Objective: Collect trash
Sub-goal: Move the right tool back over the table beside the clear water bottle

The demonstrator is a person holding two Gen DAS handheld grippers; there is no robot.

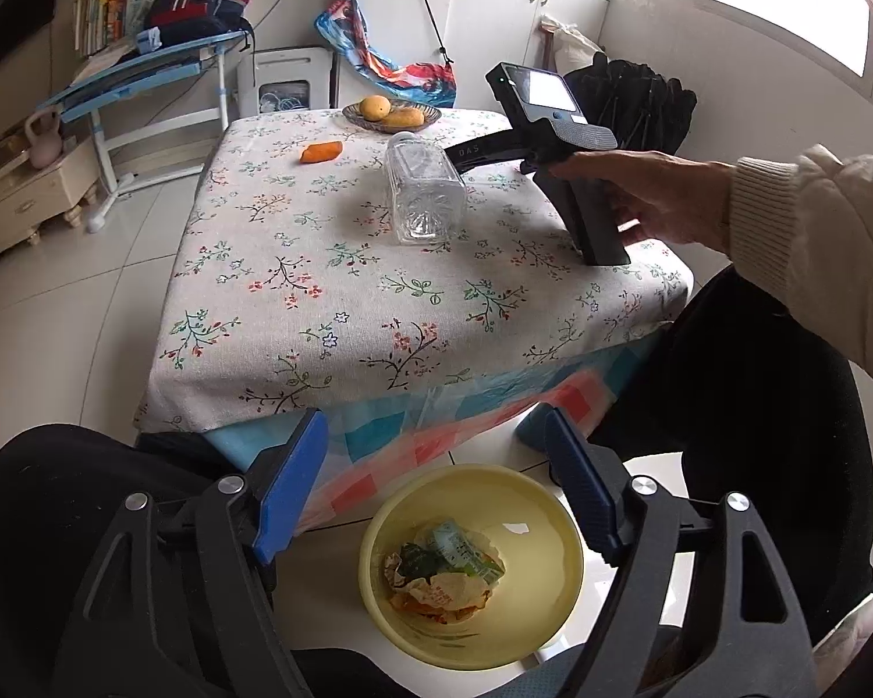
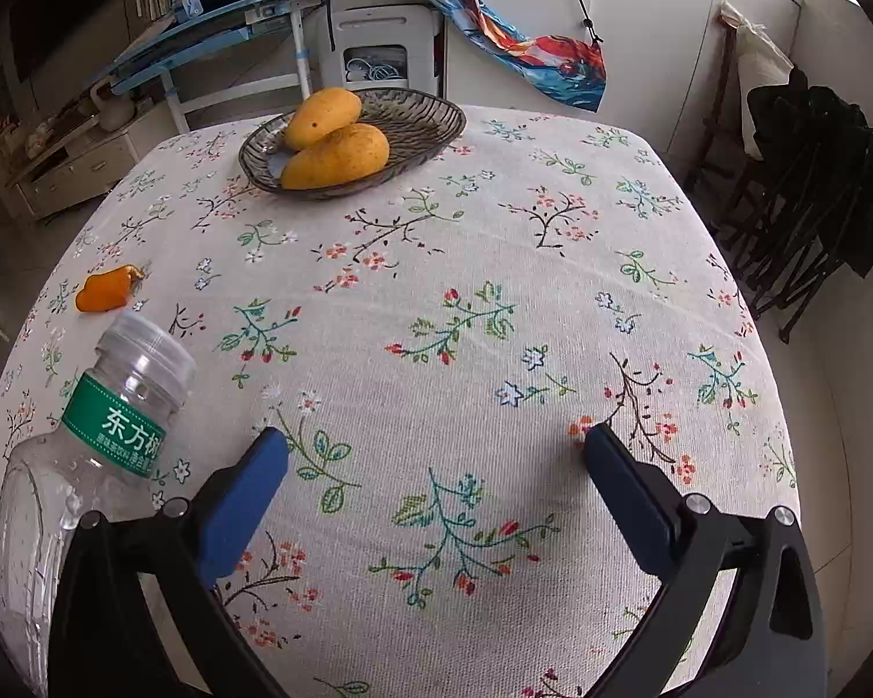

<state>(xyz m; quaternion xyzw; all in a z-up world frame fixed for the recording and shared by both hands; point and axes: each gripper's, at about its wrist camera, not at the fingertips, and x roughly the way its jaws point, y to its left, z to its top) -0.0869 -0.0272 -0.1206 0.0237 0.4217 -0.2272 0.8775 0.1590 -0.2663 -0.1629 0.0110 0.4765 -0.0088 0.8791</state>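
Left tongs [image 1: 430,500] apart, empty above yellow bowl [image 1: 553,529], where trash gets dropped. Right tongs [image 2: 436,453] apart beside bottle [image 2: 105,436], likely next pickup.

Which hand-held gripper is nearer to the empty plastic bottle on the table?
Right. The right hand-held gripper is open just beside the bottle; the left hand-held gripper is below the table edge, above the yellow bowl.

Home living room: floral-clothed table [image 2: 494,291], mango dish [image 2: 425,116], bookshelf [image 1: 105,17].
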